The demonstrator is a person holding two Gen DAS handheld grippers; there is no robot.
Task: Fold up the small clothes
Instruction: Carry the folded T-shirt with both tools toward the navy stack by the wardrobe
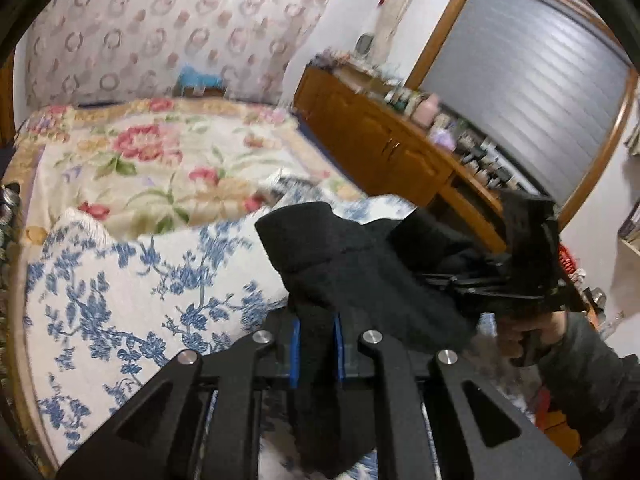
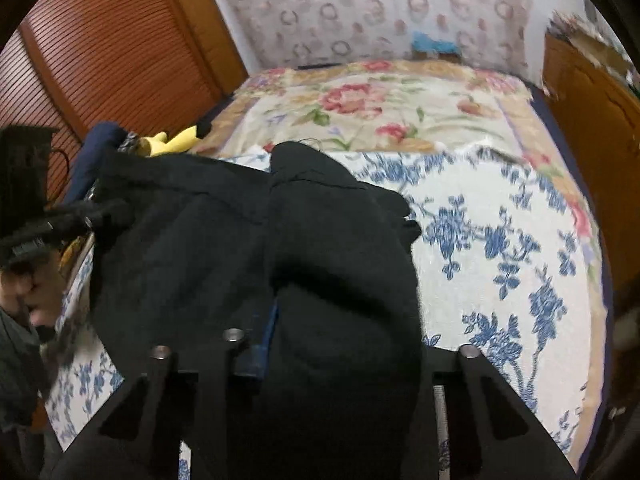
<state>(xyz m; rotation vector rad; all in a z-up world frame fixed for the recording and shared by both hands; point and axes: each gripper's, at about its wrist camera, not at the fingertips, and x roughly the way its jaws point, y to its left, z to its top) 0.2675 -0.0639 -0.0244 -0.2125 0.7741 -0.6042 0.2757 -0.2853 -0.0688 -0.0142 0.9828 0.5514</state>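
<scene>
A black garment (image 1: 340,264) hangs bunched between both grippers above the bed. In the left wrist view my left gripper (image 1: 317,344) is shut on it, with dark cloth pinched between the blue pads (image 1: 296,344). The right gripper (image 1: 448,280) comes in from the right, its fingers close together on the garment's other end. In the right wrist view the black garment (image 2: 200,248) drapes over my right gripper (image 2: 316,330). It hides one finger there and leaves one blue pad (image 2: 268,336) showing. The left gripper (image 2: 108,212) holds the cloth's left edge.
The bed carries a white cover with blue flowers (image 2: 500,260) and, farther back, a blanket with red flowers (image 2: 360,100). A wooden cabinet (image 1: 380,140) crowded with bottles flanks the bed. A yellow item (image 2: 172,142) lies near a slatted wooden door (image 2: 100,40). A person's hand (image 1: 532,336) grips the right handle.
</scene>
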